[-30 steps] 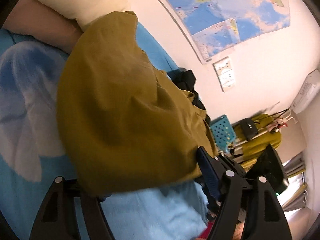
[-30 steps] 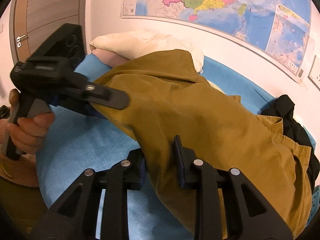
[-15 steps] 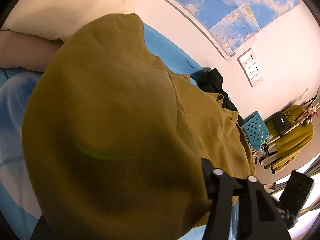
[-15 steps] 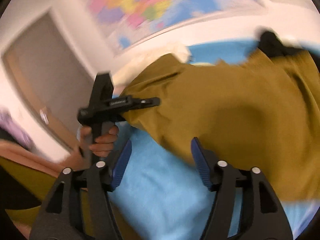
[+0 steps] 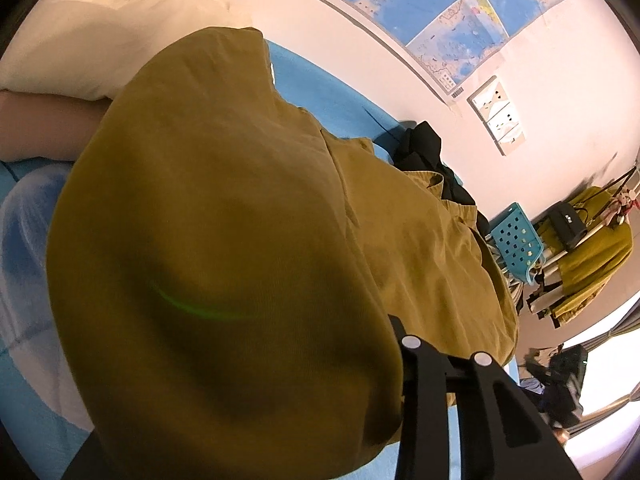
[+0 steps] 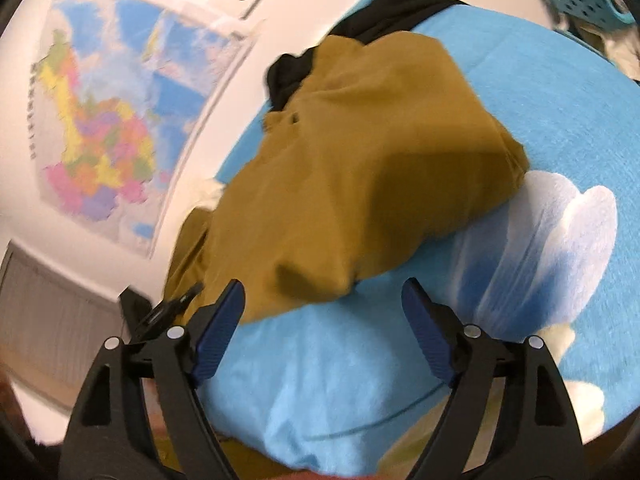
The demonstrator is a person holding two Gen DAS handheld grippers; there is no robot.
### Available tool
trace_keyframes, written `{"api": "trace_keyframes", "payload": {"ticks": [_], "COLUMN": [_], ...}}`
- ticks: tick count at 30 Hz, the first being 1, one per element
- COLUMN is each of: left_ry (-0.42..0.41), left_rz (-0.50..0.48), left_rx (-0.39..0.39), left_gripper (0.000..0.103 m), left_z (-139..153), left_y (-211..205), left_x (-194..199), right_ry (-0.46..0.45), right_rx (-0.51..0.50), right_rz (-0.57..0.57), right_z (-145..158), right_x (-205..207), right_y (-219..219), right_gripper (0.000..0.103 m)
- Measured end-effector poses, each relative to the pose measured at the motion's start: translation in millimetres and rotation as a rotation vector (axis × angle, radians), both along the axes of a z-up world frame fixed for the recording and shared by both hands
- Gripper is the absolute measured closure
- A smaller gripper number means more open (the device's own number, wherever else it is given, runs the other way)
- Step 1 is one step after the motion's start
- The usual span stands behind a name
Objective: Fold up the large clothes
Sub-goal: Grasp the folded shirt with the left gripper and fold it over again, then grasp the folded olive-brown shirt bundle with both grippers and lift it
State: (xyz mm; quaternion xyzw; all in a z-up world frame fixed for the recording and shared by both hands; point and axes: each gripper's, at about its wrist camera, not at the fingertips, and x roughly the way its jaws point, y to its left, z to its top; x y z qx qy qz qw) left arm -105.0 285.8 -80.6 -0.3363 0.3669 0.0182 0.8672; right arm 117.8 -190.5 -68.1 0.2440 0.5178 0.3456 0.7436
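A bed point(image 6: 560, 92) with a light blue sheet printed with a white shape fills most of both views, set against a white wall carrying a map point(image 6: 116, 112). On it lies the mustard-yellow garment point(image 6: 360, 168), probably trousers, its long axis running from the near left edge of the bed away to the far end, where it overlaps a black garment point(image 6: 384, 12). A cream pillow point(image 5: 92, 36) sits beyond it in the left wrist view, and a turquoise perforated chair point(image 5: 516, 240) stands past the bed. The left gripper point(image 5: 280, 432) is closing with a bulging fold of the mustard cloth draped over and between its fingers; only its right finger shows, so whether the pads already pinch cannot be told. The right gripper point(image 6: 324, 332) is opening, with nothing between its blue pads, hovering over bare sheet just near of the garment's loose edge. That edge lies ahead and slightly left, so the right hand seems better placed to take it next.
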Motion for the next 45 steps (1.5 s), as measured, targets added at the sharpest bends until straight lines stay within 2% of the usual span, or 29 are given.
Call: {"api": "trace_keyframes", "payload": {"ticks": [5, 7, 10, 12, 15, 17, 18, 20, 23, 30, 32, 33, 34, 36, 37, 38, 39, 42, 43, 45], "left_ry": [0.000, 0.000, 0.005, 0.002, -0.004, -0.009, -0.009, -0.007, -0.003, 0.006, 0.018, 0.027, 0.037, 0.043, 0.042, 0.038, 0.023, -0.026, -0.031, 0.014], "left_rz": [-0.006, -0.009, -0.016, -0.020, -0.023, -0.027, -0.028, -0.030, -0.028, -0.015, -0.001, 0.009, 0.019, 0.024, 0.027, 0.029, 0.027, 0.025, 0.018, 0.003], "left_rx": [-0.027, -0.037, -0.050, -0.067, -0.073, -0.052, -0.050, -0.043, -0.038, -0.014, 0.016, 0.026, 0.031, 0.031, 0.031, 0.034, 0.041, 0.053, 0.058, 0.073], "left_gripper": [0.068, 0.067, 0.066, 0.065, 0.064, 0.063, 0.062, 0.062, 0.061, 0.046, 0.047, 0.051, 0.055, 0.061, 0.068, 0.072, 0.077, 0.079, 0.077, 0.075], "left_z": [-4, -5, -8, -11, -12, -11, -11, -10, -9, -4, -3, -3, -2, -1, 1, 3, 10, 22, 23, 15], "left_y": [3, 4, 5, 7, 8, 6, 6, 5, 4, 0, -4, -5, -5, -5, -5, -5, -6, -8, -8, -6], "left_x": [-1, 0, 1, 1, 0, 1, 1, 2, 3, 19, 22, 23, 24, 24, 23, 21, 18, 10, 10, 17], "right_ry": [-0.061, -0.095, -0.106, -0.105, -0.170, -0.180, -0.154, -0.116, -0.116, -0.158, -0.177, -0.175, -0.169, -0.171, -0.190, -0.223, -0.251, -0.274, -0.257, -0.187], "right_rx": [-0.038, -0.068, -0.076, 0.005, 0.089, 0.057, 0.006, -0.027, -0.027, -0.035, -0.054, -0.061, -0.054, -0.054, -0.048, -0.032, -0.023, -0.011, -0.025, -0.045], "right_rz": [-0.122, -0.149, -0.167, -0.153, -0.144, -0.119, -0.120, -0.118, -0.126, -0.098, -0.081, -0.080, -0.076, -0.063, -0.059, -0.051, -0.043, -0.025, -0.019, -0.006], "right_z": [-4, -3, -2, 0, 15, 16, 11, 1, -3, -3, -2, -2, -2, 1, 6, 14, 21, 30, 26, 10], "right_x": [8, 10, 17, 21, 20, 23, 27, 34, 37, 46, 48, 49, 51, 54, 54, 52, 50, 50, 53, 61], "right_y": [9, 19, 31, 32, 33, 41, 44, 49, 50, 66, 68, 67, 65, 64, 63, 63, 63, 64, 64, 63], "right_gripper": [0.023, 0.018, 0.016, 0.020, 0.022, 0.022, 0.022, 0.022, 0.023, 0.023, 0.029, 0.036, 0.039, 0.053, 0.058, 0.070, 0.074, 0.071, 0.069, 0.064]}}
